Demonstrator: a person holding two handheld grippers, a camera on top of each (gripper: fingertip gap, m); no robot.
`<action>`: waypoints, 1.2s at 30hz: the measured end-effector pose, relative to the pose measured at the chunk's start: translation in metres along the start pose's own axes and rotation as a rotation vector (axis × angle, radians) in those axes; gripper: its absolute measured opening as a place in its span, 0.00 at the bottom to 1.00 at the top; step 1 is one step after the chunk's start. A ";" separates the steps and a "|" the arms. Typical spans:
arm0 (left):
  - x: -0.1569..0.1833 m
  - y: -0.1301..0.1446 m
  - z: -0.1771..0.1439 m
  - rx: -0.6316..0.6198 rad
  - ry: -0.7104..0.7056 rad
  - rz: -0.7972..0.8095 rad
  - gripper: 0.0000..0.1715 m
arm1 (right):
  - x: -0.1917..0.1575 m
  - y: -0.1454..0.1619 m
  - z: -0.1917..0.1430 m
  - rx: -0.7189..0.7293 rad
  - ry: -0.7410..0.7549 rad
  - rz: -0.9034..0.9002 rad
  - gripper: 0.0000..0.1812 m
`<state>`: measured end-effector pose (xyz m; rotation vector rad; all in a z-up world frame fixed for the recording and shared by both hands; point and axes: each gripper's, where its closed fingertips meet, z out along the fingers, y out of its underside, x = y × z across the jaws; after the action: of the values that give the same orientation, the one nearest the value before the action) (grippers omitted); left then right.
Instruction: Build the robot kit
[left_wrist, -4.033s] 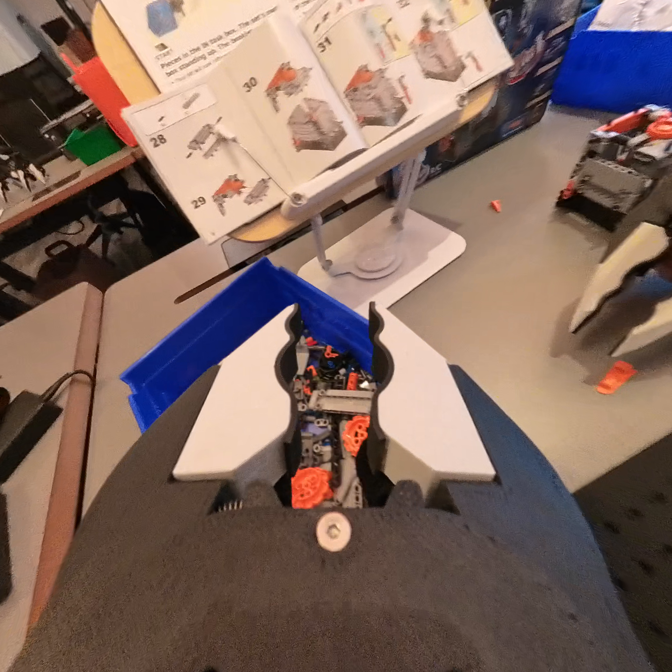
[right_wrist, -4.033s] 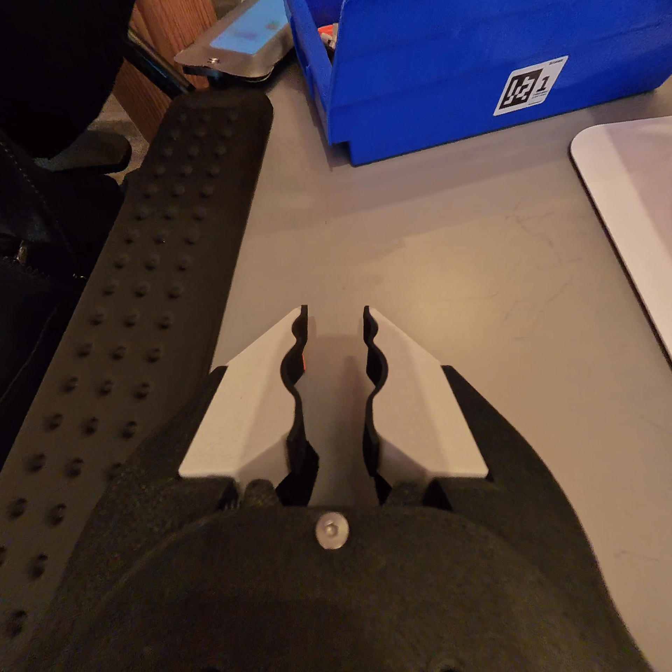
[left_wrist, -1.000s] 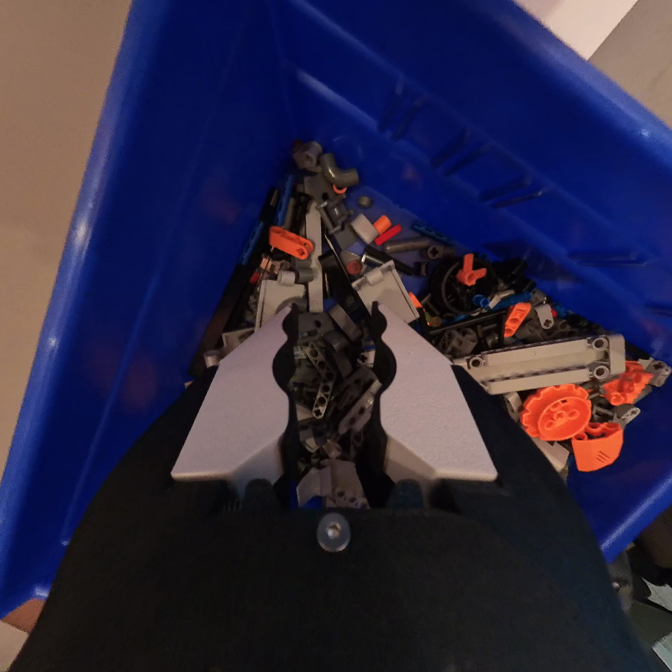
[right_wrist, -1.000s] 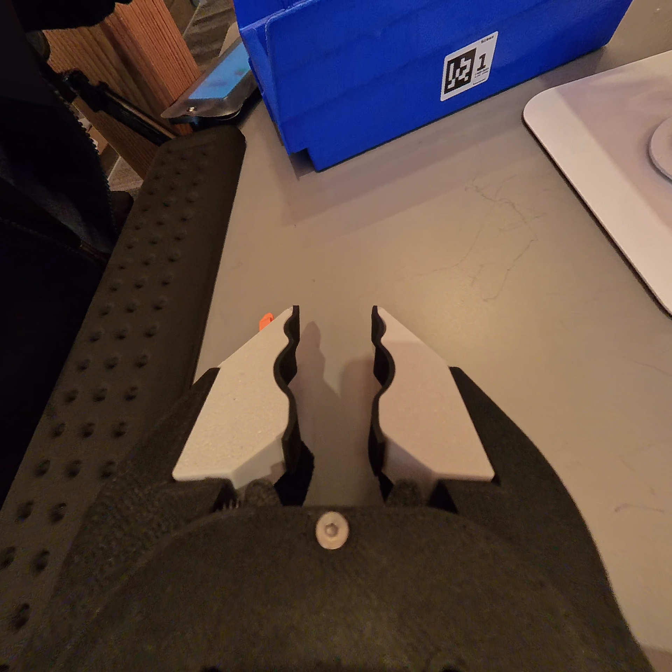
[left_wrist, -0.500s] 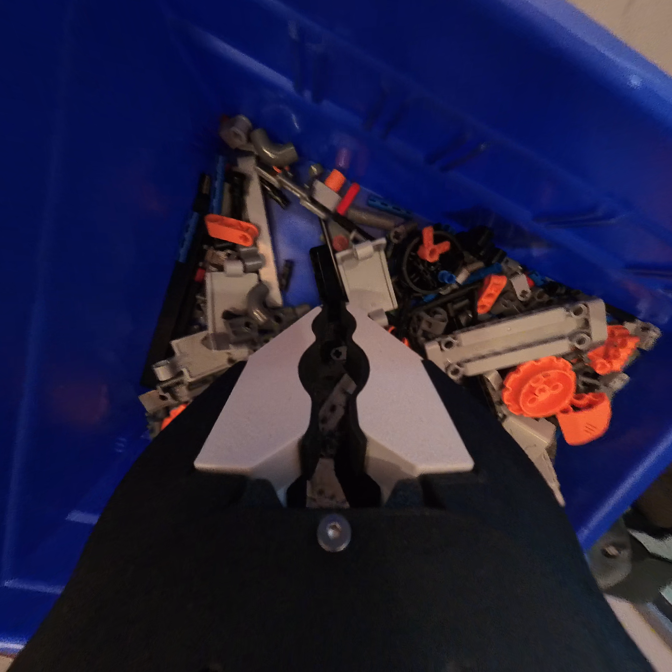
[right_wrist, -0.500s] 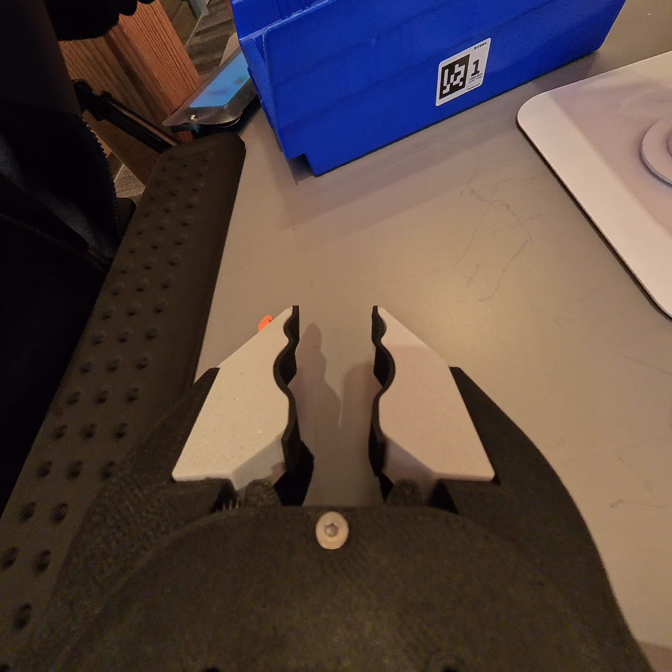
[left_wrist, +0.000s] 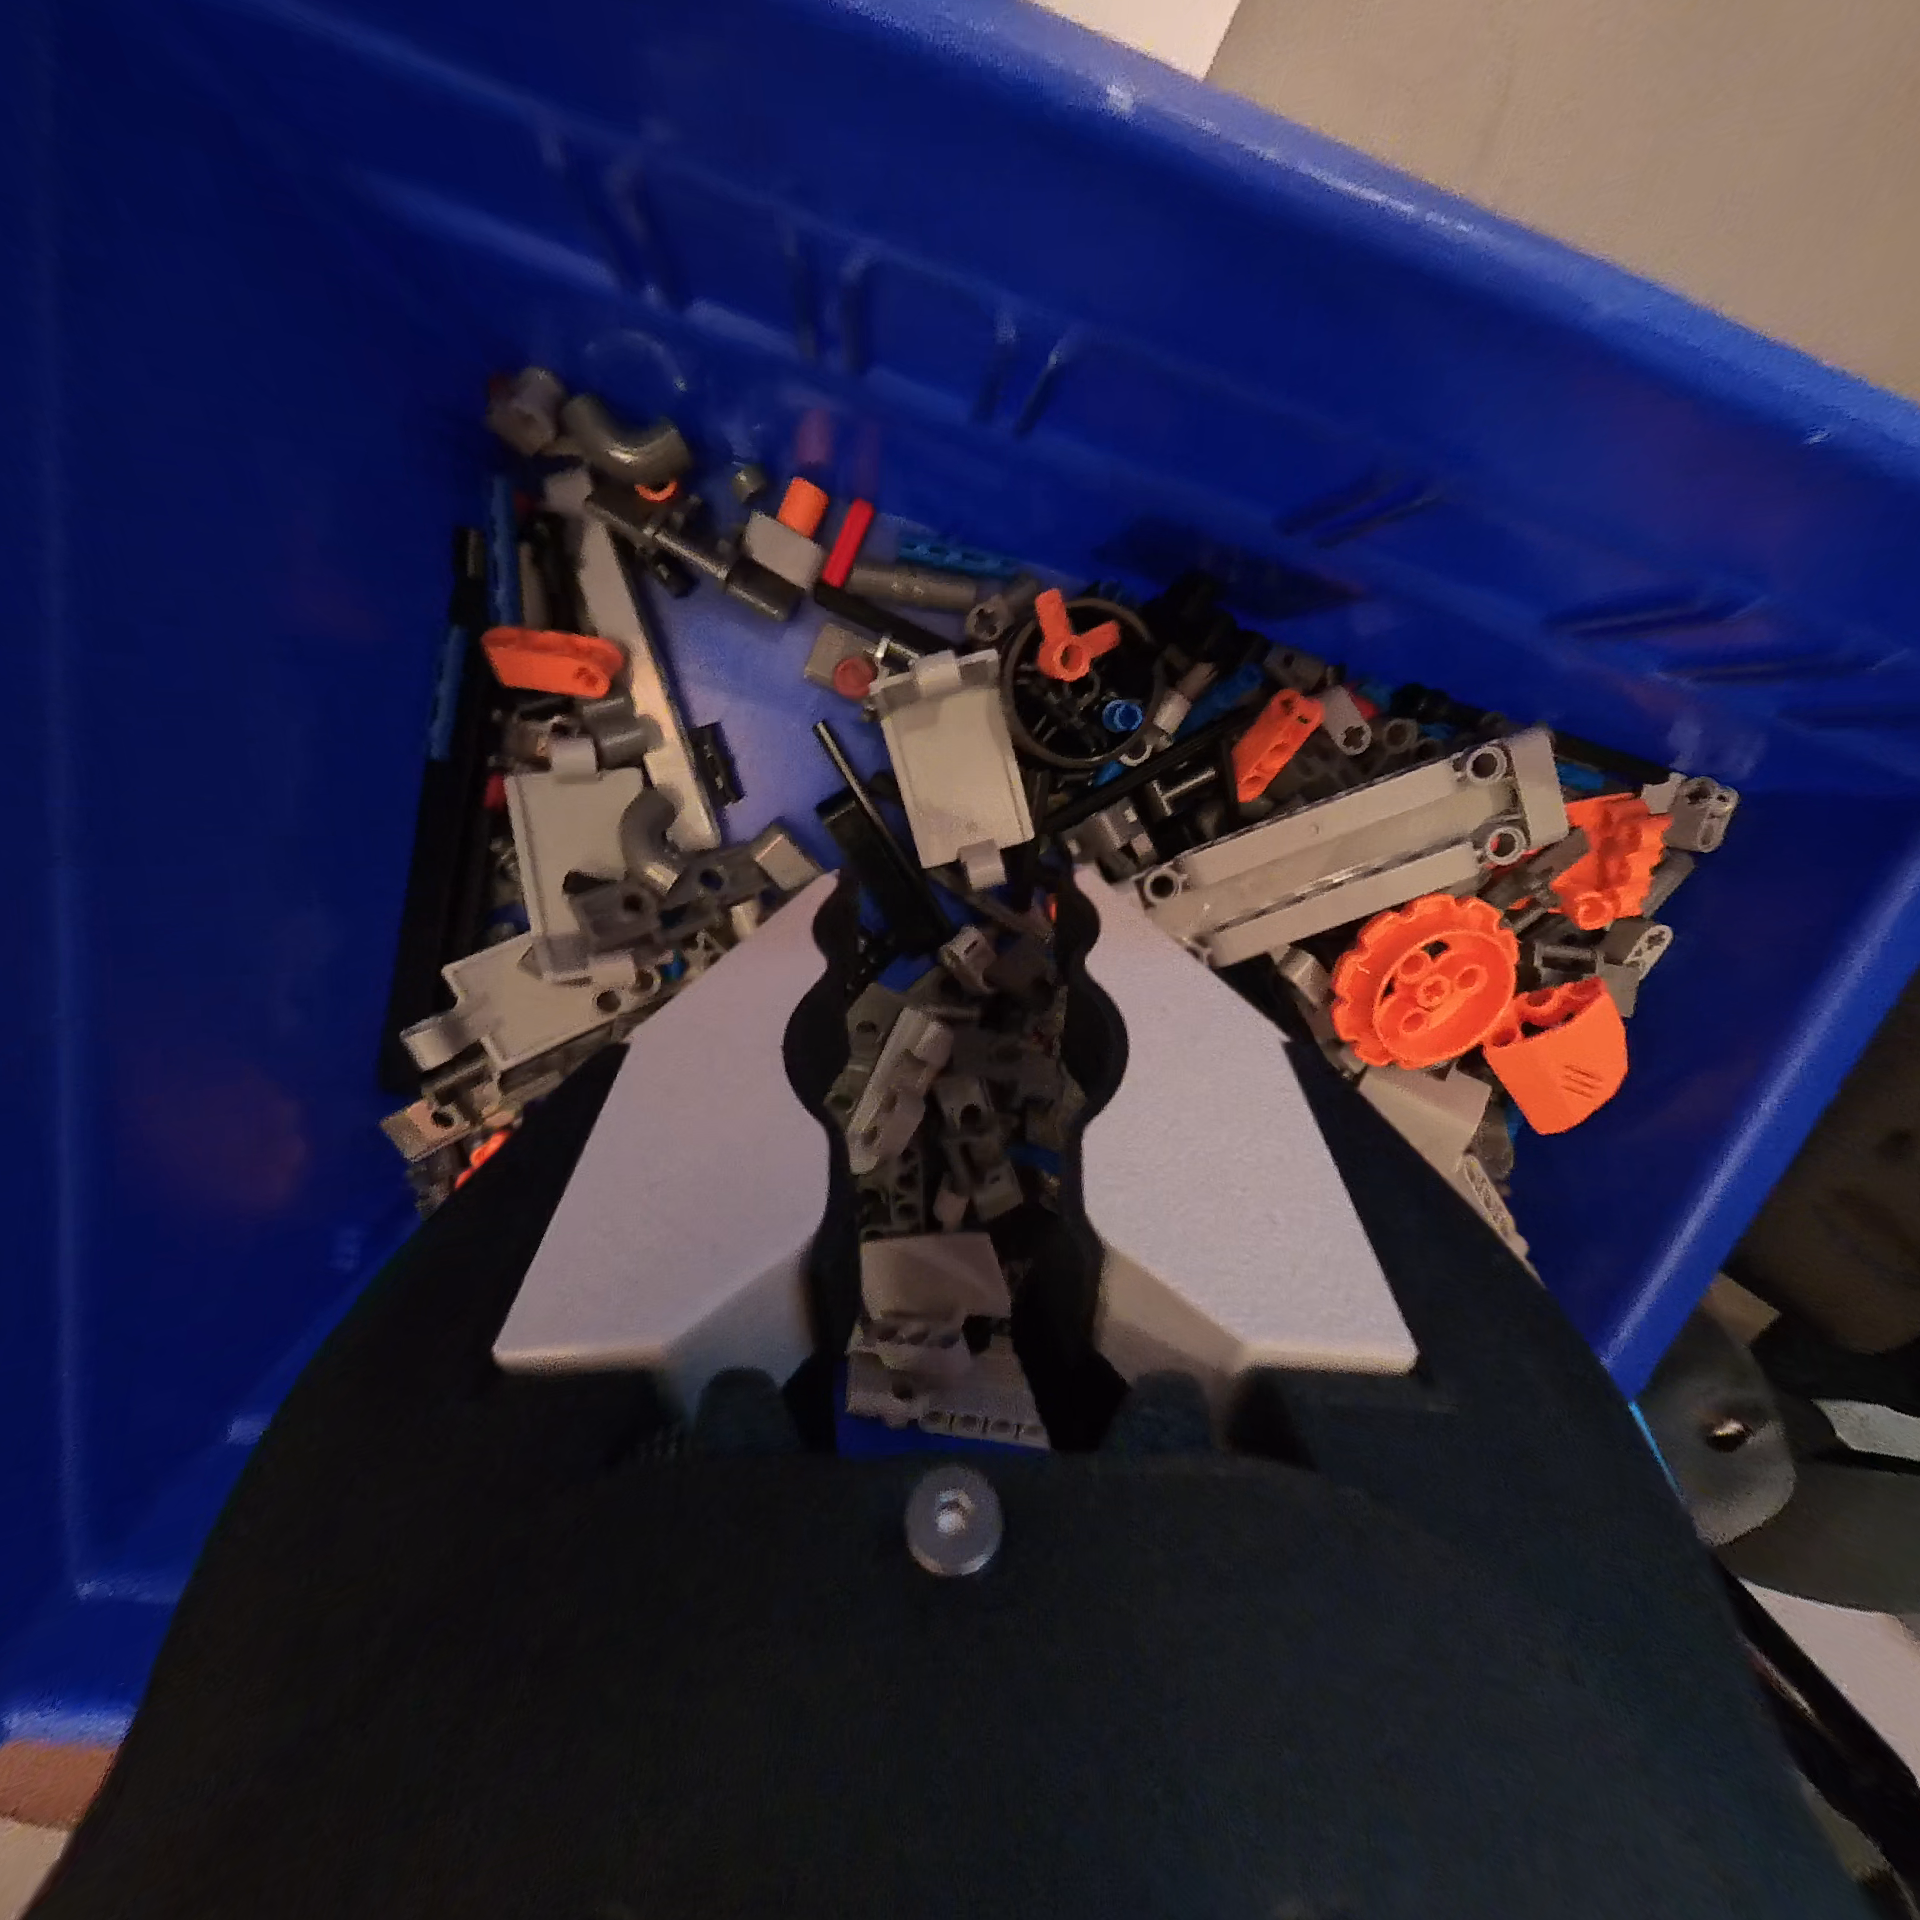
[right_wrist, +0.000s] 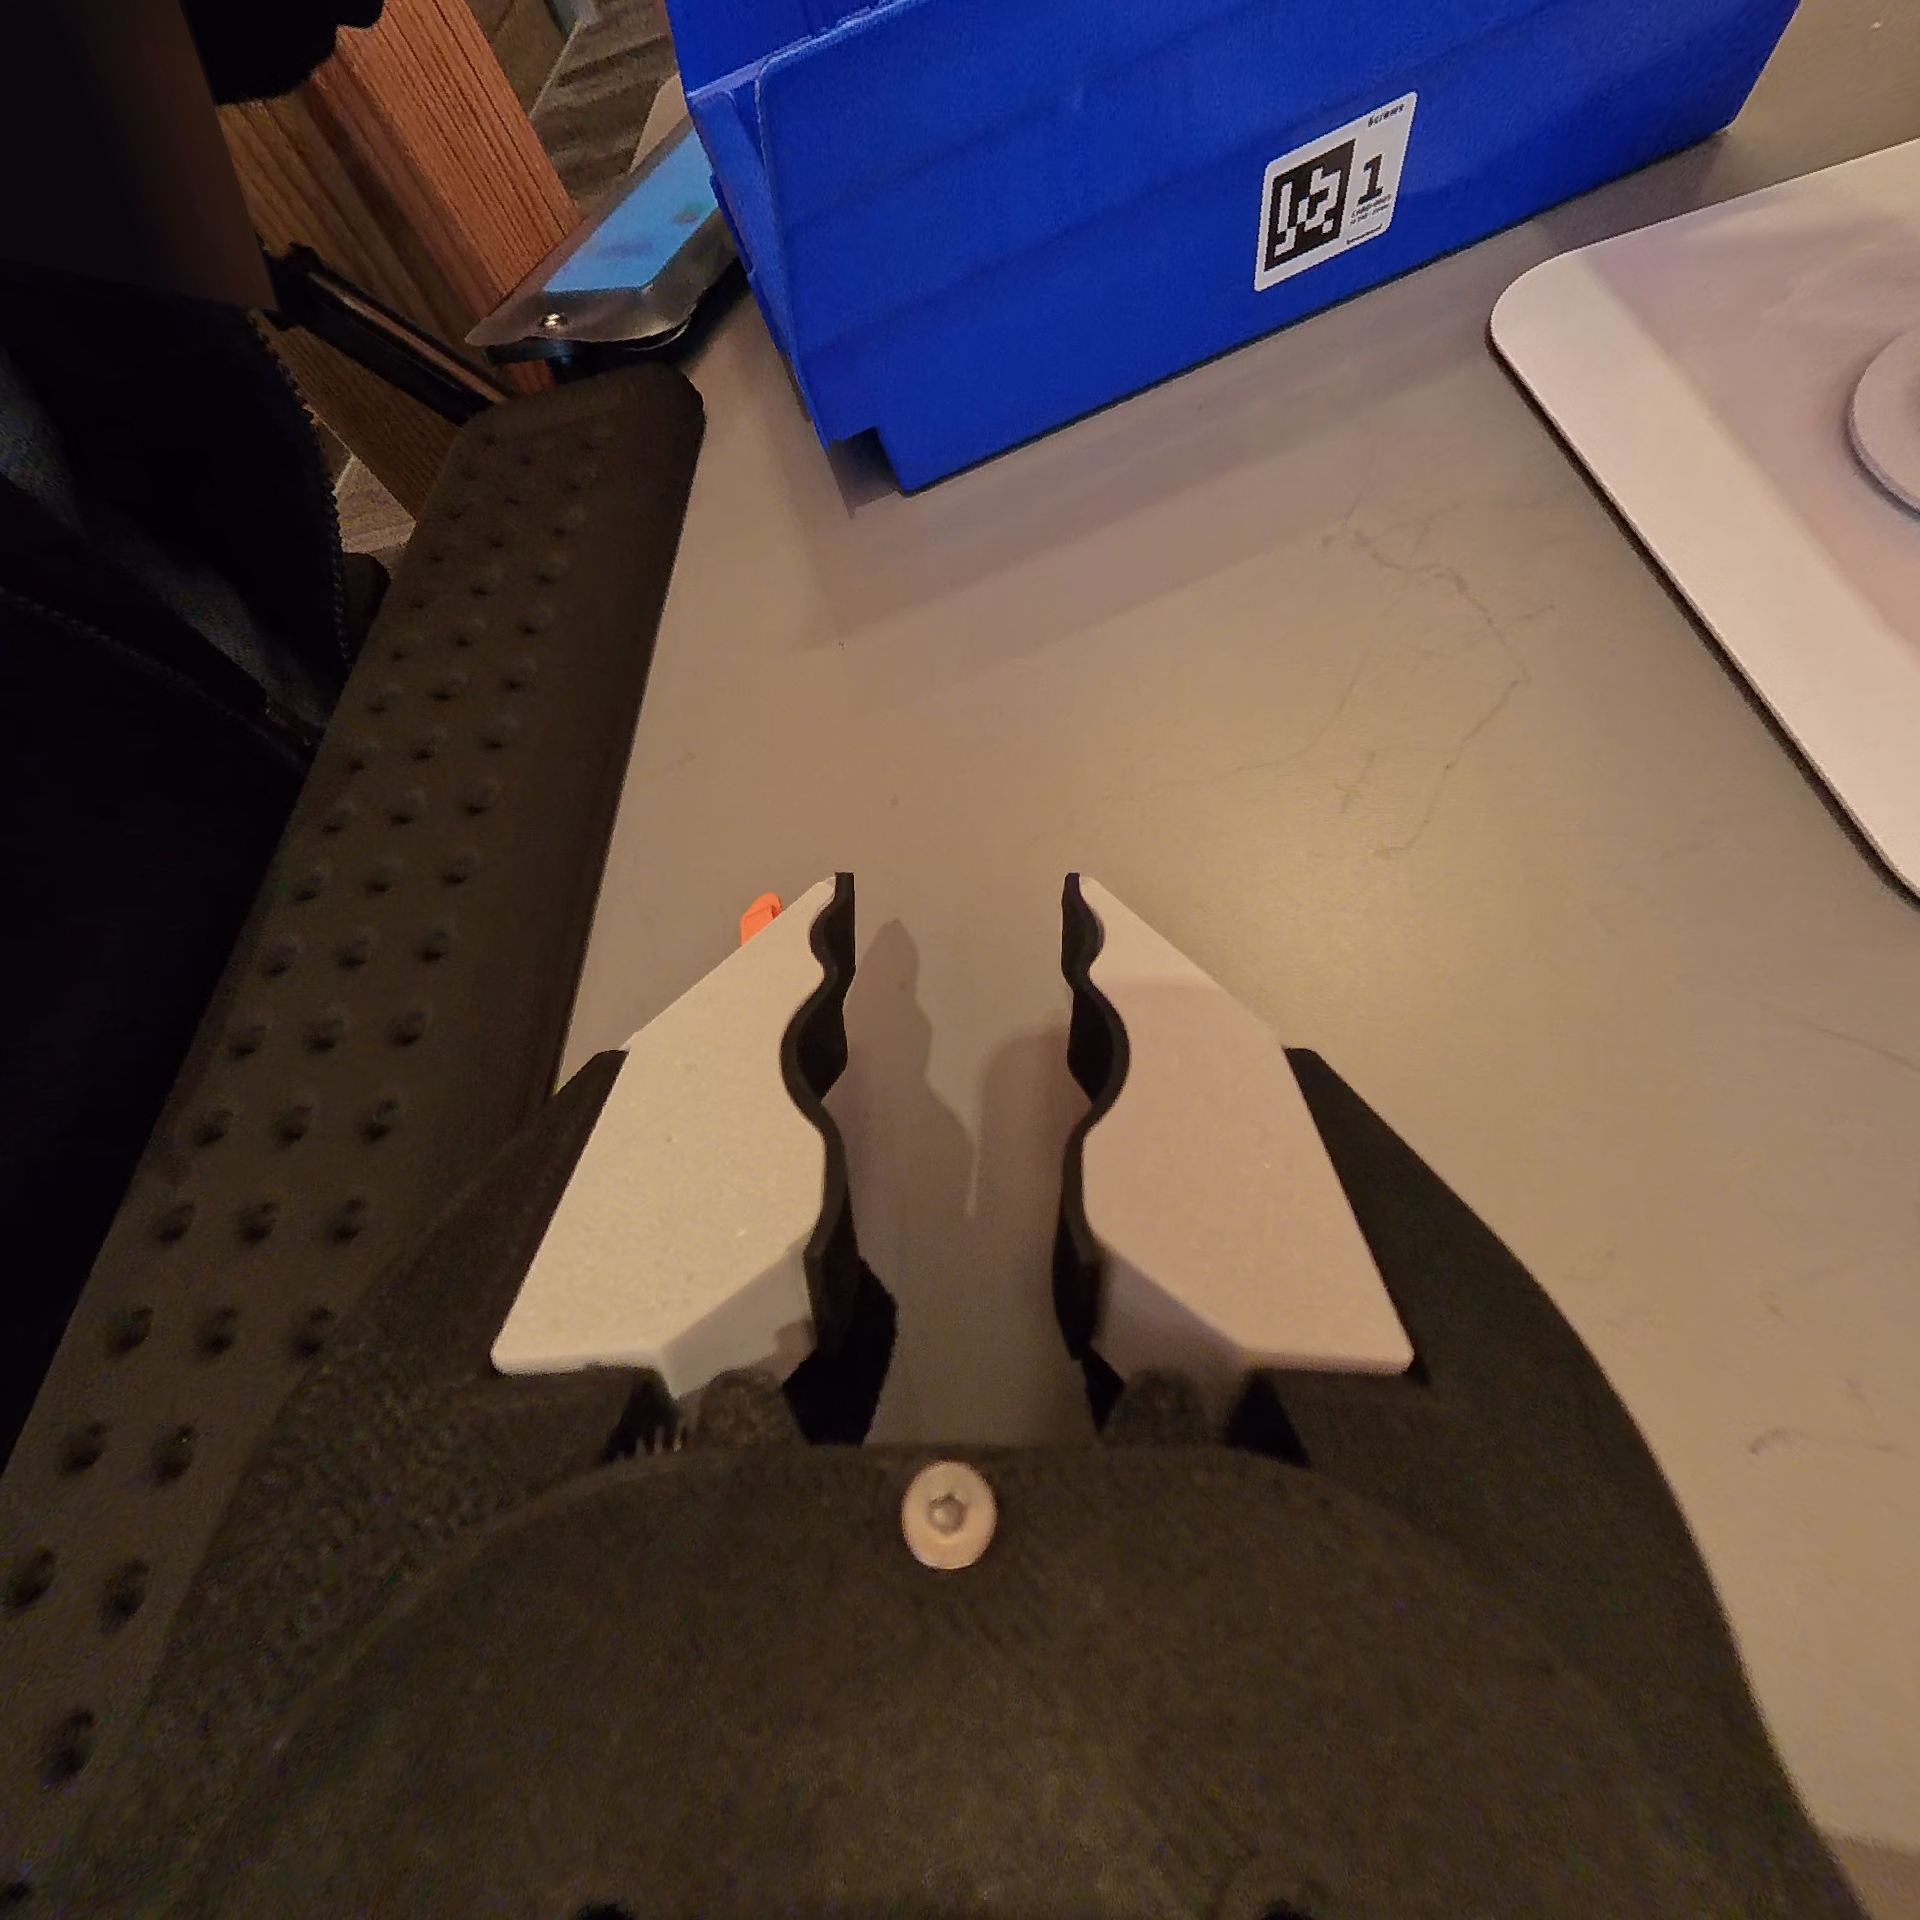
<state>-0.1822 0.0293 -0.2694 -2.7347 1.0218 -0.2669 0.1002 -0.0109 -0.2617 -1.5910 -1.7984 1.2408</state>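
My left gripper (left_wrist: 954, 891) is open and reaches down into a blue bin (left_wrist: 1247, 343), its tips over a pile of small grey and dark building pieces (left_wrist: 956, 1091). A light grey panel piece (left_wrist: 956, 769) lies just beyond the tips. A long grey beam (left_wrist: 1340, 842) and an orange gear (left_wrist: 1423, 982) lie to the right. Nothing is gripped between the fingers. My right gripper (right_wrist: 961, 894) is open and empty, low over the grey table (right_wrist: 1195, 727). A small orange piece (right_wrist: 761, 916) sits beside its left fingertip.
In the right wrist view the blue bin (right_wrist: 1039, 229), with a white tag, stands ahead. A white base plate (right_wrist: 1714, 499) lies to the right and a black studded mat (right_wrist: 416, 831) to the left. A dark seat and a wooden panel (right_wrist: 416, 156) lie beyond the table edge. Spacing between my two grippers at the tips: around 30 centimeters. My left gripper is the nearer one to the orange gear (left_wrist: 1423, 982): about 8 centimeters, against 25 centimeters.
My left gripper went down into the bin, was nearly shut around dark pieces half a second ago, and is now open again. The right gripper has hardly moved.
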 end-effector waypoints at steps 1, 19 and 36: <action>0.001 0.001 0.005 -0.020 -0.002 0.007 0.21 | 0.000 0.000 0.000 0.000 0.000 0.000 0.21; -0.009 0.004 -0.007 -0.028 -0.167 0.065 0.17 | 0.015 -0.020 -0.029 0.113 0.101 -0.001 0.20; 0.024 0.015 -0.009 -0.006 -0.046 0.143 0.24 | 0.067 -0.002 -0.018 -0.073 0.463 0.038 0.39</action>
<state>-0.1759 0.0013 -0.2626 -2.6434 1.1997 -0.1772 0.0969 0.0584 -0.2665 -1.7812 -1.5338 0.7438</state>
